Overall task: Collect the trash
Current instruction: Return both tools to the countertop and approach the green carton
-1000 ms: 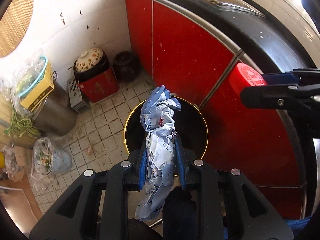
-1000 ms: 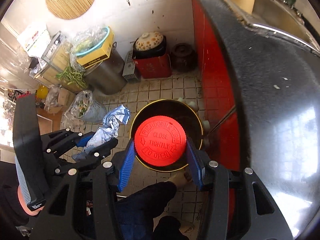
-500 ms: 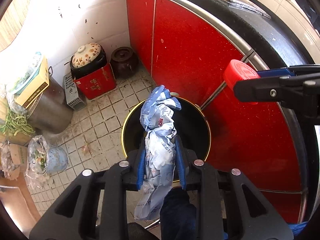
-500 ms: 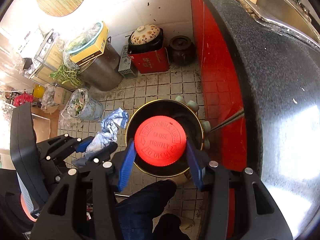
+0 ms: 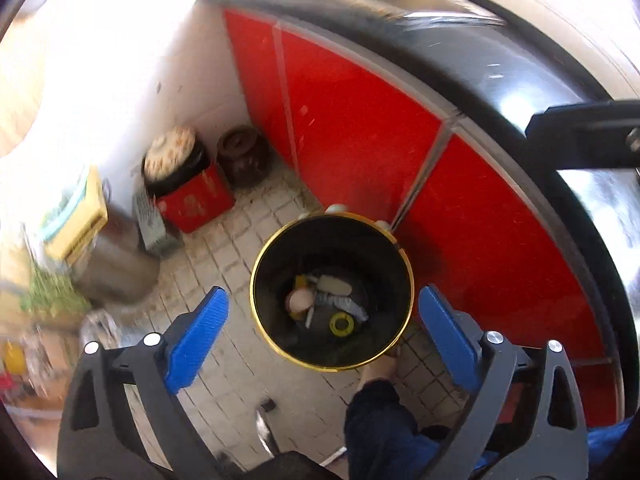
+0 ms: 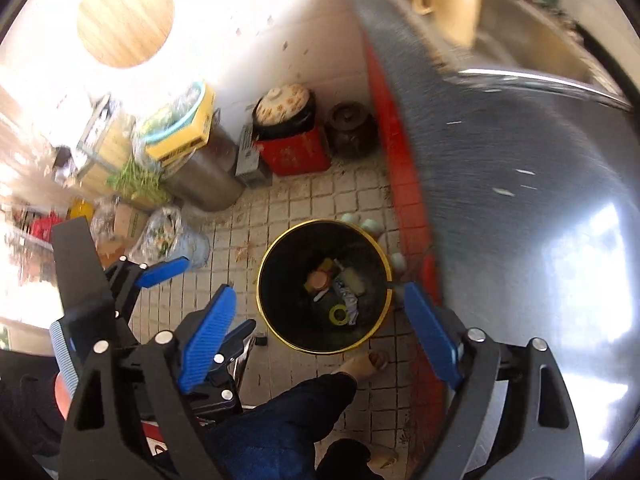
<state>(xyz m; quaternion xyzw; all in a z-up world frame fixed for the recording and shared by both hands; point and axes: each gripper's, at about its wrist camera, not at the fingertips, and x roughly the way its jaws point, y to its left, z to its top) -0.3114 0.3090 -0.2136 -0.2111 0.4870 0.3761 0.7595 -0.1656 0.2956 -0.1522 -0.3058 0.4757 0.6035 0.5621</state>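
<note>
Both the wrapper and red lid have dropped into the bin [image 5: 280, 344], below the spread, empty left gripper [image 5: 324, 330] and right gripper [image 6: 320, 334].

There was one black bin [image 5: 280, 344] with a gold rim, two hand-held grippers, one yellow ring [image 5: 342, 325] and two dark pots beside the wall.

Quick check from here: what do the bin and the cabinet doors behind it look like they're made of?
Bin: black wall with a thin gold rim, smooth and slightly shiny, so likely plastic or painted metal; can't tell which. Cabinet doors: glossy red panels with faint speckle, split by pale metal-looking strips, probably lacquered board or laminate.
</note>
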